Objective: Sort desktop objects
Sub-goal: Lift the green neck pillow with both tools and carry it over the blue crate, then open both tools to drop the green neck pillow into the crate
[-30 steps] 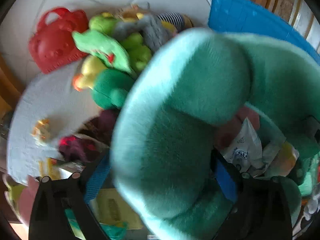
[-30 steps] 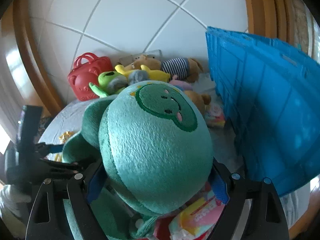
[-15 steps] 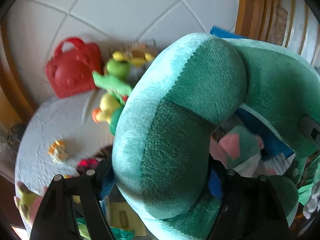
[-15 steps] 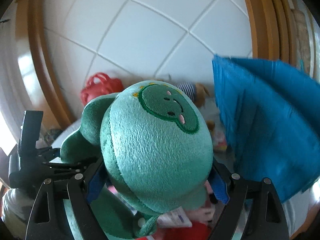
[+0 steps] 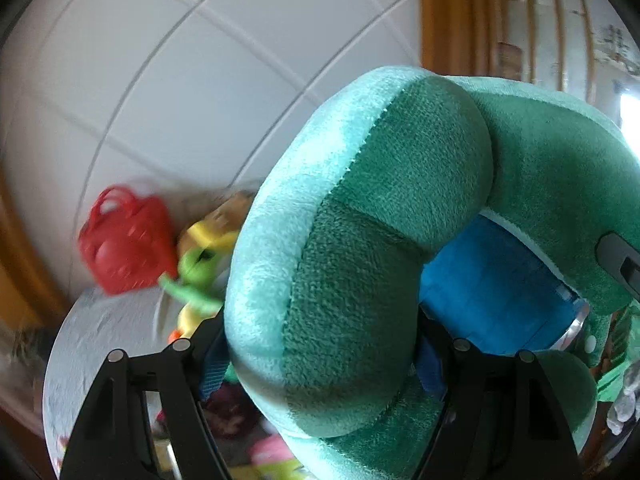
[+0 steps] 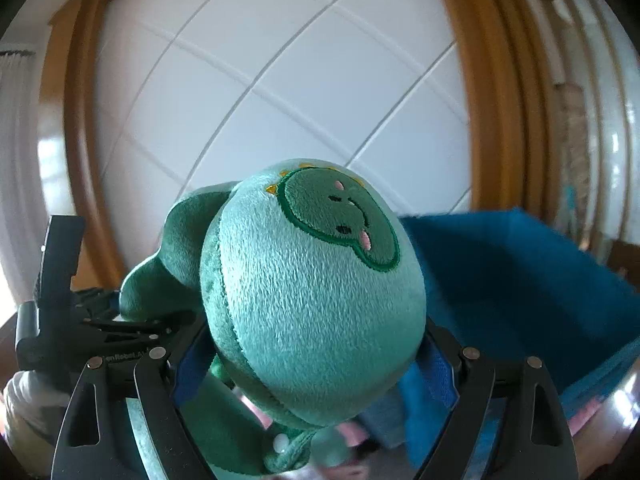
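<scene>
A large green plush neck pillow with an embroidered dinosaur face is held up in the air by both grippers. My left gripper is shut on one end of it. My right gripper is shut on the other end, the one with the face. The left gripper's body shows at the left of the right wrist view. A blue crate stands to the right, its top edge level with the pillow, and shows through the pillow's curve.
A red toy basket and a pile of green and yellow plush toys lie on the round white table by the white panelled wall. A wooden frame runs behind. Small toys and packets lie below the grippers.
Both grippers have lifted the pillow upward. The table and toys have dropped lower in view and the crate's top edge has come level with the pillow.
</scene>
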The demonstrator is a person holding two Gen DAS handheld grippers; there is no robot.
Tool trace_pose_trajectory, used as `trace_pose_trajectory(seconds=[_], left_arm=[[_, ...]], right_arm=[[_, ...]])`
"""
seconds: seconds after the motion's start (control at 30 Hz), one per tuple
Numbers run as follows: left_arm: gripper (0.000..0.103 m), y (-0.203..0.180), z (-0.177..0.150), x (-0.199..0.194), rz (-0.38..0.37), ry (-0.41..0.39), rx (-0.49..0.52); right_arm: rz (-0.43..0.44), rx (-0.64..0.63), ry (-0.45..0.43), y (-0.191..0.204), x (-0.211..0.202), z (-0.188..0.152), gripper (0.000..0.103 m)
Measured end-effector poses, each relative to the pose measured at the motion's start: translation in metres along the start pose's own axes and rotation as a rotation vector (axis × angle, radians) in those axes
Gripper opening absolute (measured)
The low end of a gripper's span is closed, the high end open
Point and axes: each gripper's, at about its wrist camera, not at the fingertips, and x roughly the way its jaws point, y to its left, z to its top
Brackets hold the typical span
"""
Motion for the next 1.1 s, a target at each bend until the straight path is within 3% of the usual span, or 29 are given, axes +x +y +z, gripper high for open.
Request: trace_pose_trajectory(seconds=[0.13,0.33,0.47,0.6,0.77,0.87,1.0,1.1], left_arm=[[0.075,-0.064,0.04,0.014,-0.029,-0.047,0.052],[0.075,-0.177,0.11,0.049,-0.081,-0.095,0.067],[0.075,-0.242,0.14,0.083,-0.079,-0.07,0.079],[0.075,-0.295,0.146,0.129,-0.058,0.035,0.093],[0.076,-0.311,0.127,0.189,-0.011,0.204,0.078],[0.078,-0.307,0.114,0.202,-0.008,0.288,0.027],[0.08,-0.301,0.108,0.216,0.002,0.381,-0.033],[0.082,-0.299,0.107,0.22,0.006,0.406,-0.05]], right_arm=[[-0.053,0.027,-0.057,-0.054,-0.014,0.015,0.088],[-0.116,0.037,-0.152,-0.172,-0.036,0.049,0.088],[-0.135,0.043,-0.159,-0.253,-0.04,0.072,0.088],[-0.131,0.079,-0.099,-0.313,-0.028,0.064,0.088],[-0.09,0.165,0.046,-0.369,0.018,0.029,0.088],[-0.062,0.198,0.113,-0.383,0.037,0.012,0.088],[-0.027,0.221,0.162,-0.389,0.053,0.0,0.088],[-0.017,0.233,0.17,-0.394,0.058,-0.005,0.091]])
